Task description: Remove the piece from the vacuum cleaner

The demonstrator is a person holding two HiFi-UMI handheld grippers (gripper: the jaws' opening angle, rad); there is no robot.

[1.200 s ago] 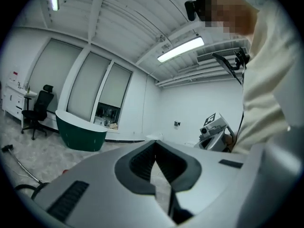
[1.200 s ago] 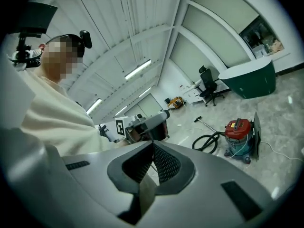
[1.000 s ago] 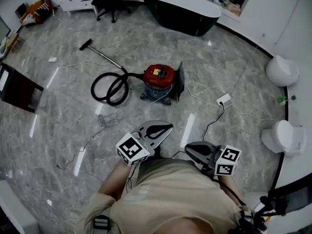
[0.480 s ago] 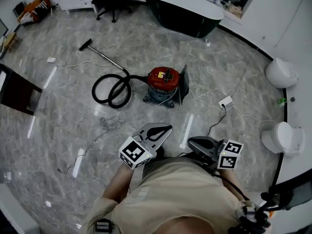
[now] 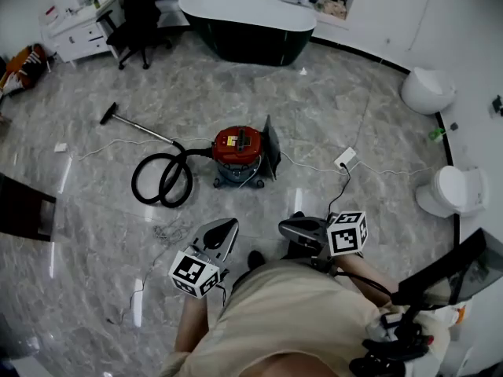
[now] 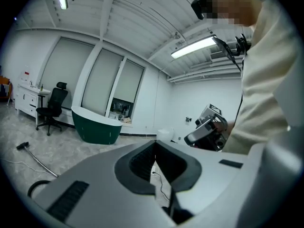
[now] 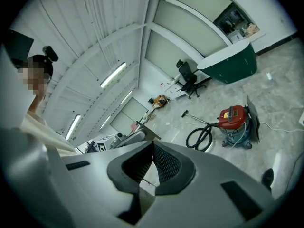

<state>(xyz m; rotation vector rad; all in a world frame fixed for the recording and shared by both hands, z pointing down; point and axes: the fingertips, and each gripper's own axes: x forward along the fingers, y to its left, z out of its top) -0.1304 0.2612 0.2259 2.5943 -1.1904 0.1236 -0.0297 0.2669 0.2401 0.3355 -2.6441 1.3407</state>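
Note:
A red vacuum cleaner [image 5: 237, 149] stands on the marble floor ahead of me. A dark flat panel [image 5: 272, 149] leans against its right side. Its black hose [image 5: 161, 181] coils to the left and runs on to a wand with a floor head [image 5: 110, 115]. Both grippers are held close to my body, well short of the vacuum. My left gripper [image 5: 226, 226] is shut and holds nothing. My right gripper [image 5: 284, 228] is shut and holds nothing too. The right gripper view shows the vacuum [image 7: 233, 120] and hose [image 7: 202, 137] beyond its closed jaws.
A dark bathtub [image 5: 247, 26] and an office chair [image 5: 141, 6] stand at the back. Two white toilets [image 5: 428, 89] [image 5: 452, 191] line the right wall. A power strip [image 5: 344, 159] and loose cables lie on the floor near the vacuum. A dark board [image 5: 23, 210] lies at the left.
The head view has swung, so the vacuum now sits further left and lower. My left gripper has dropped down and left. Both grippers stay shut.

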